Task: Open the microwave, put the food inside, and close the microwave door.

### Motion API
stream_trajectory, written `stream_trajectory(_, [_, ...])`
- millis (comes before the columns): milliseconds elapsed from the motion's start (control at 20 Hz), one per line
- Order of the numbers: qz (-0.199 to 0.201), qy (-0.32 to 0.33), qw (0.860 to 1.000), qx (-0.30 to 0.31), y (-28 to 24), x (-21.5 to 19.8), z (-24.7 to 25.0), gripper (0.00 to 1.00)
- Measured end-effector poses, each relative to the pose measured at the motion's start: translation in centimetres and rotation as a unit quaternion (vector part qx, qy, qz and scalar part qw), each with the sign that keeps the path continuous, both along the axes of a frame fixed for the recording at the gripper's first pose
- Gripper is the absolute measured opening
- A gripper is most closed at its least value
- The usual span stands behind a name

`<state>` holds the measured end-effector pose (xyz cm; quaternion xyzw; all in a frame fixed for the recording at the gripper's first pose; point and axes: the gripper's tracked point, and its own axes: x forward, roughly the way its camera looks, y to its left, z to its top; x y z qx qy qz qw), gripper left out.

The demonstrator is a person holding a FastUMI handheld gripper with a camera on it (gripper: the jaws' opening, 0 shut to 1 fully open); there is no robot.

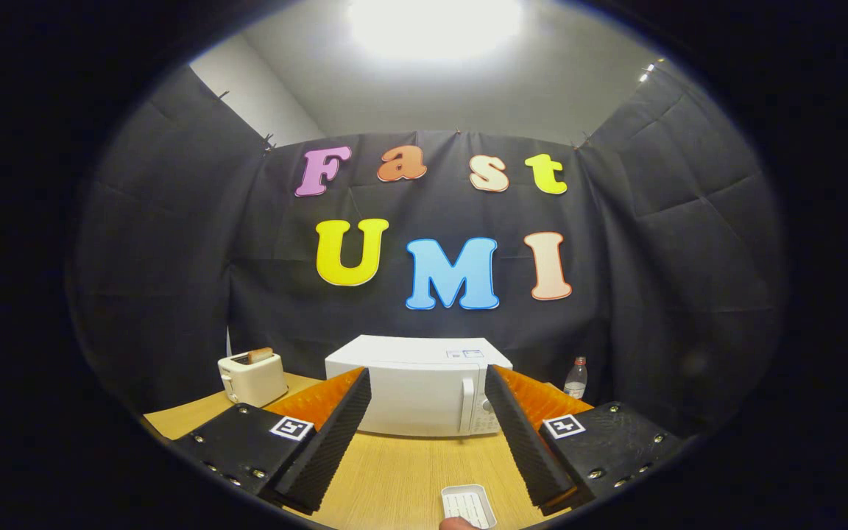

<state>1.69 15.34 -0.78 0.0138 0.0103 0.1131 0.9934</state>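
Gripper view: the gripper (428,412) is spread wide, holding nothing. Beyond its fingers, a white boxy microwave (417,386) stands shut on the wooden table (394,471); its label is unreadable. A white rectangular food tray (468,505) lies between the fingers.

A bright ceiling light (435,26) is blowing out to pure white overhead, washing the pale ceiling around it. The black cloth wall (674,258) is soaking up light and staying dim. The wooden table (402,471) is showing evenly lit and sharp. The fisheye lens is bending straight lines toward the rim, where brightness is falling off.
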Motion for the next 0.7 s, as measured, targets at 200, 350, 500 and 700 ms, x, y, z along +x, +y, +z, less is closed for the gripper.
stream_trajectory(200, [-0.004,0.004,1.0,0.002,-0.3,-0.39,-0.19,0.98])
stream_trajectory(350, [-0.006,0.003,1.0,0.001,-0.49,-0.54,-0.09,0.98])
stream_trajectory(500, [-0.009,0.001,1.0,0.003,-0.78,-0.68,0.16,0.98])
stream_trajectory(700, [-0.01,0.003,1.0,0.003,-0.74,-0.7,0.03,0.98])
